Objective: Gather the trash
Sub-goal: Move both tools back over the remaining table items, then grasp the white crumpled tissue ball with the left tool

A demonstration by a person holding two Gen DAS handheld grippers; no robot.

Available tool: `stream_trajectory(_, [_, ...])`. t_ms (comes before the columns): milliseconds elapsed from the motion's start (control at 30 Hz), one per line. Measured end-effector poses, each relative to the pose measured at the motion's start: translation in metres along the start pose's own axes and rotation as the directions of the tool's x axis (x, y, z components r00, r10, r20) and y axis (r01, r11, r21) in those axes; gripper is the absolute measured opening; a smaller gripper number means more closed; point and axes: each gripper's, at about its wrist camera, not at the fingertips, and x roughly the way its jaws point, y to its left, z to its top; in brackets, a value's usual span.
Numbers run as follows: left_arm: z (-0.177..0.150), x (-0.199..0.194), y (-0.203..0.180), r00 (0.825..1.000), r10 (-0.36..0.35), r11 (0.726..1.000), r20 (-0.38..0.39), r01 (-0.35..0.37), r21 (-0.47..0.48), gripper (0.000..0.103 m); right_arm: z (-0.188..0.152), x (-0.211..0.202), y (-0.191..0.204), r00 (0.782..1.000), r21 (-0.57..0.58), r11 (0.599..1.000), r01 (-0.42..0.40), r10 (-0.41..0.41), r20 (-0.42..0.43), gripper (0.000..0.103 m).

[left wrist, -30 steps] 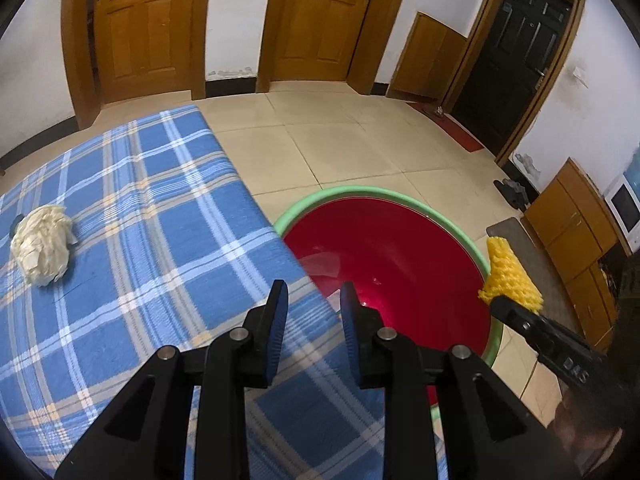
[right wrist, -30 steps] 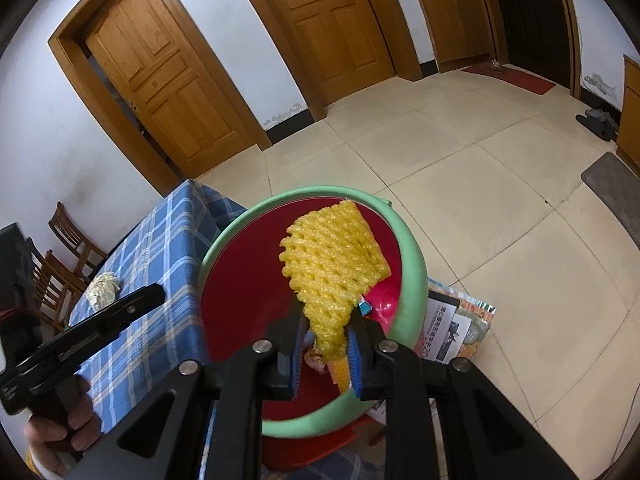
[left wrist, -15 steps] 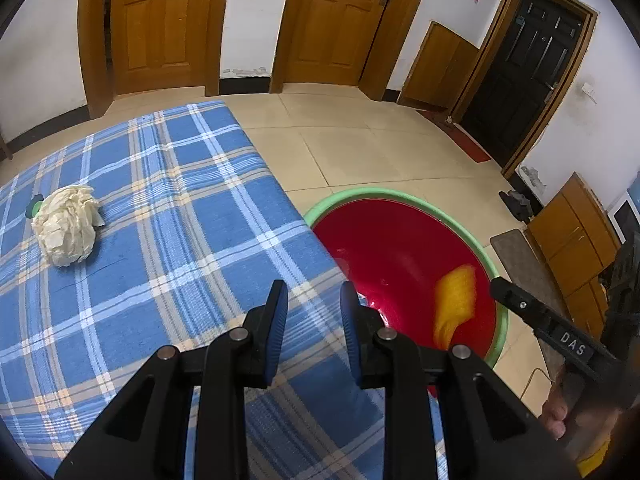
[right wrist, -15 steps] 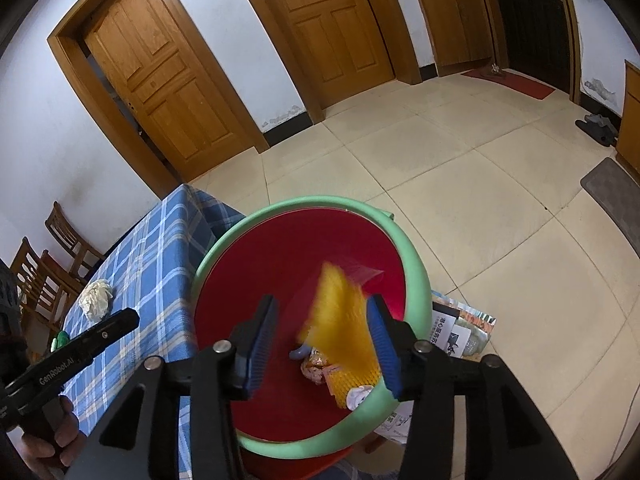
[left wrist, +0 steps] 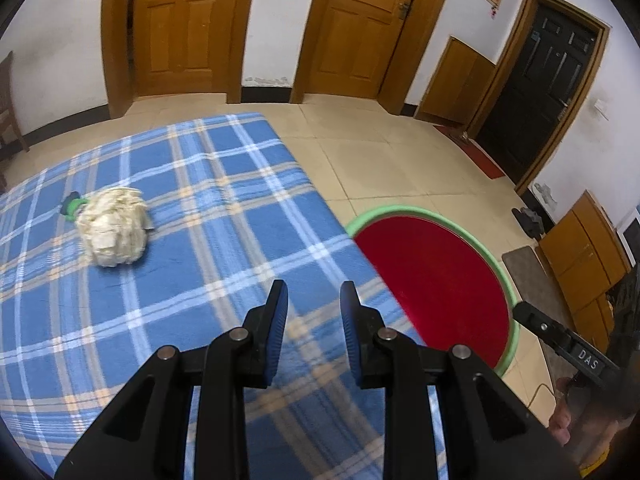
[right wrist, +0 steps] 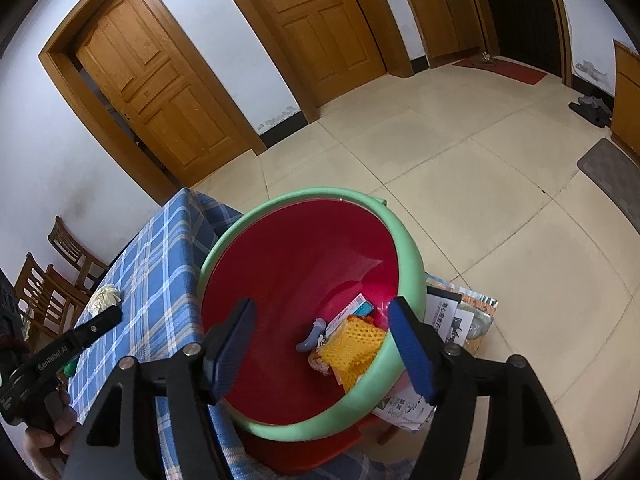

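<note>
Home: panelled doors [left wrist: 188,24], slippers [right wrist: 591,109], chairs [right wrist: 60,268].

Two wooden doors [left wrist: 188,24] stand far, a black door [left wrist: 552,96] right, wooden chairs [right wrist: 52,276] left, slippers [right wrist: 592,110] far right.

Hidden and cut off

The table [left wrist: 224,216] covers the basin's [left wrist: 486,248] near rim; a green item [left wrist: 71,208] sits half-hidden behind the crumpled wad [left wrist: 114,232]; basin contents [right wrist: 348,340] overlap, unclear.

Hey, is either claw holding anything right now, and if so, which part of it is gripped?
Nothing is held. The right claw is open above the red bin, and the left claw is open with nothing between its fingers.
</note>
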Motion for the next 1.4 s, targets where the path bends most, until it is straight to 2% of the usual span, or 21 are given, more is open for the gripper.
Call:
stream_trajectory(233, [0.012,-0.007,0.036,0.997,0.066,0.997,0.025,-0.066,-0.034,0.026,-0.006,-0.002,-0.002,1.000,0.014,1.000,0.010,-0.009,-0.013,0.079])
stream_trajectory(533, [0.027,-0.011,0.085,0.985,0.171,0.983,0.033,-0.168,-0.073,0.027,-0.010,-0.001,-0.001,0.999,0.021,1.000,0.023,-0.023,-0.026,0.080])
stream_trajectory(700, [0.034,-0.009,0.107,0.976,0.215,0.973,0.029,-0.211,-0.097,0.036,-0.011,0.001,0.000,0.999,0.027,0.999,0.034,-0.033,-0.034,0.084])
stream_trajectory(867, [0.036,0.000,0.117,0.971,0.239,0.967,0.015,-0.236,-0.097,0.043,-0.013,0.002,-0.002,0.998,0.030,0.998,0.054,-0.053,-0.046,0.088])
stream_trajectory(1033, [0.040,0.015,0.126,0.964,0.264,0.960,0.004,-0.263,-0.092,0.045,-0.014,0.002,-0.005,0.996,0.037,0.997,0.073,-0.071,-0.052,0.089])
stream_trajectory(1167, [0.042,0.026,0.133,0.968,0.249,0.962,-0.007,-0.248,-0.112,0.046,-0.013,0.002,-0.009,0.995,0.041,0.995,0.086,-0.084,-0.054,0.089])
stream_trajectory(1400, [0.047,0.033,0.136,0.974,0.224,0.968,0.017,-0.220,-0.118,0.046,-0.014,0.002,-0.014,0.994,0.042,0.994,0.100,-0.097,-0.057,0.089])
